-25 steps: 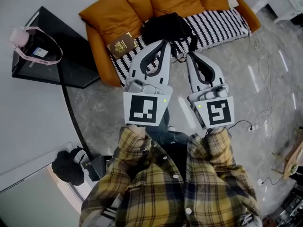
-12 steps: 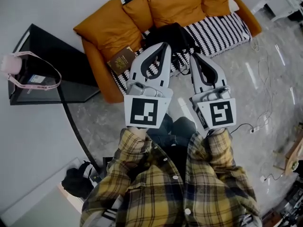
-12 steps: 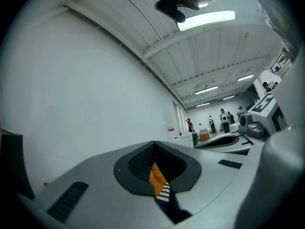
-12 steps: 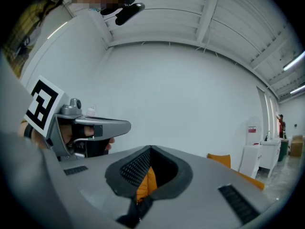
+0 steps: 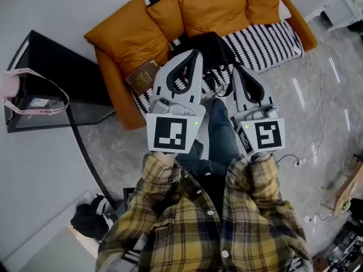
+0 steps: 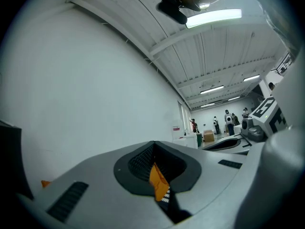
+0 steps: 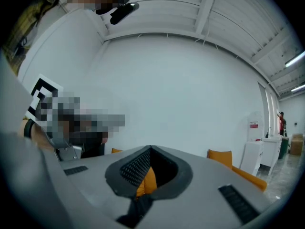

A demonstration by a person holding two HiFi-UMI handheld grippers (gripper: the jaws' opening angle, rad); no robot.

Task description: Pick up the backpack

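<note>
Two closed, empty tools, left gripper [image 5: 195, 54] and right gripper [image 5: 236, 71], near backpack [image 5: 213, 43] on sofa [image 5: 266, 35]: probably soft, floppy; grasp a strap.

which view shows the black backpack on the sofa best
The head view: the backpack lies on the sofa, partly behind the left gripper and right gripper. Both gripper views face wall and ceiling; a dark sliver past their shut jaws might be it.

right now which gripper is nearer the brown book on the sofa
Left. The left gripper sits just right of the brown book in the head view; the right gripper is farther right.
</note>
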